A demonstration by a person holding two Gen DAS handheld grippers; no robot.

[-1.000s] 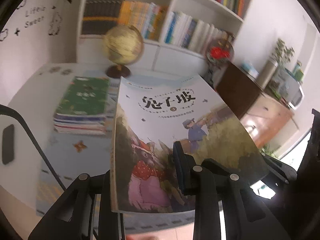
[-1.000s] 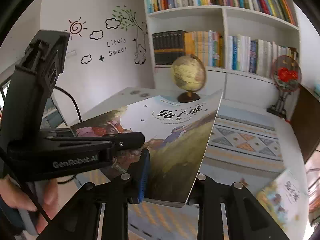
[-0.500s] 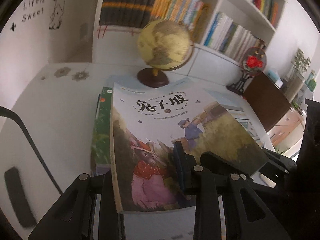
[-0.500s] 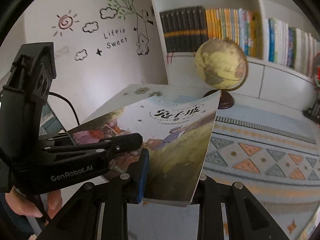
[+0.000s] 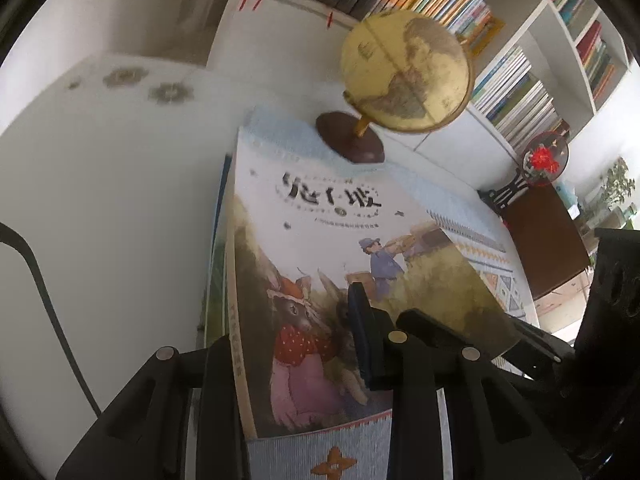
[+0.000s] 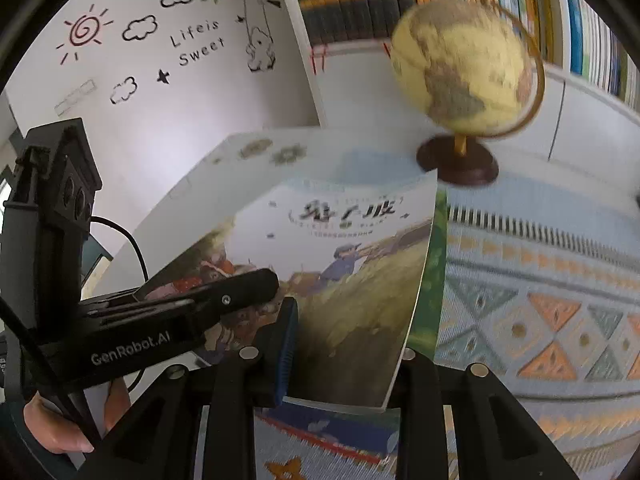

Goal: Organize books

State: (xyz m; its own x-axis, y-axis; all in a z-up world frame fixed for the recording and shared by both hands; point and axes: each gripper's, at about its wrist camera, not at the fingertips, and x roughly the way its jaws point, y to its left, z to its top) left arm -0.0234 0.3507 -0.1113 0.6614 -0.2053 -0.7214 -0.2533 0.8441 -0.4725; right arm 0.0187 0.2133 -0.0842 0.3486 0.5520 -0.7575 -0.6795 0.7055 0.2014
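Both grippers hold a picture book (image 5: 340, 248) with a rabbit and a man in blue on its cover. My left gripper (image 5: 292, 332) clamps its near left part, and its jaws are opening slightly with the book still between them. My right gripper (image 6: 348, 340) is shut on the book (image 6: 352, 280) near its right edge. The book hovers tilted just over a stack topped by a green book (image 5: 216, 280), whose edge (image 6: 434, 280) peeks out on the right. The stack's lower books are hidden.
A yellow globe (image 5: 404, 76) on a dark wooden base stands just behind the stack. A patterned runner (image 6: 540, 280) covers the white table (image 5: 100, 200). Full bookshelves (image 5: 520, 80) line the back wall. A black cable (image 5: 40, 280) trails at the left.
Both grippers carried the book forward and down toward the globe. The book has come over the green-topped stack and now covers most of it.
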